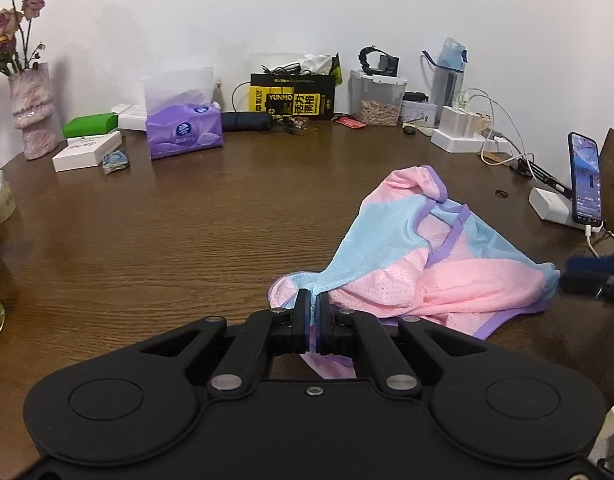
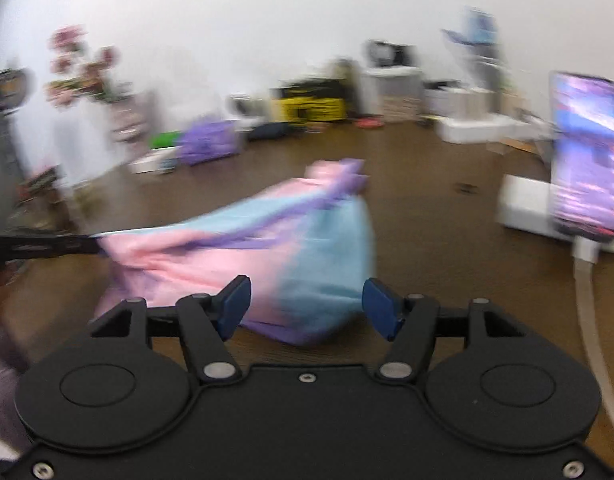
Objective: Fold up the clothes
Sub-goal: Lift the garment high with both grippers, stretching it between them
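Observation:
A pink, light-blue and purple mesh garment lies crumpled on the brown wooden table. My left gripper is shut on the garment's near left corner, and the cloth runs between its pads. In the blurred right wrist view the garment stretches leftward to the left gripper, which pinches its end. My right gripper stands open just behind the garment's blue and purple near edge, its blue pads not pressing the cloth. The right gripper also shows at the right edge of the left wrist view.
Along the back wall stand a vase of flowers, a purple tissue pack, a yellow-black box, a jar, a water bottle and a power strip with cables. A phone on a stand is at right.

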Available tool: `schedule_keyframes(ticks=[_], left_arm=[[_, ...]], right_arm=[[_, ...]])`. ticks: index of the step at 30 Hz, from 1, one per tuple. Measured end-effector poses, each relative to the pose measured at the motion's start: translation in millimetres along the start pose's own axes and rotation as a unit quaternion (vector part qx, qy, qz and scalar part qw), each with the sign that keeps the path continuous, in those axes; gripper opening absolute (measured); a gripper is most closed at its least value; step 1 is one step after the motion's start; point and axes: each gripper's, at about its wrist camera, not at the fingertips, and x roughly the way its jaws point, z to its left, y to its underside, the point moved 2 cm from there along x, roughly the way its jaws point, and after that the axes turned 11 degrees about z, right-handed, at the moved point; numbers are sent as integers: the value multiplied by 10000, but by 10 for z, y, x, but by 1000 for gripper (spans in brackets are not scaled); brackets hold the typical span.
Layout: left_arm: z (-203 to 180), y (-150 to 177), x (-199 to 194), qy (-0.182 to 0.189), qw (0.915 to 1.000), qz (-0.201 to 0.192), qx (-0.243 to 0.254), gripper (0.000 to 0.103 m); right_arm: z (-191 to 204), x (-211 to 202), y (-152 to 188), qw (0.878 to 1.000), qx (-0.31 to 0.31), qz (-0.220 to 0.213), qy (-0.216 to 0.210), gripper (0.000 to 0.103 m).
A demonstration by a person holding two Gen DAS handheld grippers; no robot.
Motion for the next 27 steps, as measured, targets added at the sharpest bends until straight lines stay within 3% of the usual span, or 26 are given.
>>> schedule_keyframes(ticks=[4, 5, 6, 7, 8, 9, 13, 18, 22, 26, 27], left_arm=[[45, -62, -141, 193, 9995, -202, -174, 2], [52, -77, -150, 219, 9993, -243, -184, 2], [66, -108, -179, 288, 9987, -361, -198, 2], [70, -127, -190, 301, 9985, -422, -192, 2], [71, -169, -199, 297, 9981, -512, -167, 2], [66, -218, -204, 287, 9978, -584, -134, 2], [30, -475, -326, 289, 9946, -991, -59, 2], [-67, -902, -759, 415, 9818, -1850, 117, 2], [-136, -1203, -1198, 483, 9665, -2517, 140, 2], [-239, -1602, -1816, 483, 9411, -3337, 253, 2], [-249, -1647, -1889, 452, 9386, -3411, 260, 2]], right_arm=[[410, 317, -46, 9975, -617, 345, -50, 67], [468, 398, -54, 9968, -692, 406, 15, 55], [496, 477, -70, 9962, -697, 501, 127, 33], [499, 531, -98, 9959, -690, 538, 236, 28], [490, 566, -131, 9958, -686, 516, 334, 12], [475, 574, -163, 9958, -678, 469, 407, 4], [443, 299, -450, 9955, -715, -159, 608, 4], [495, -335, -916, 9865, -925, -1157, 692, 4], [543, -857, -1309, 9731, -1148, -1862, 717, 4], [648, -1287, -1751, 9540, -1371, -2506, 914, 4], [688, -1441, -1875, 9481, -1428, -2681, 939, 4]])
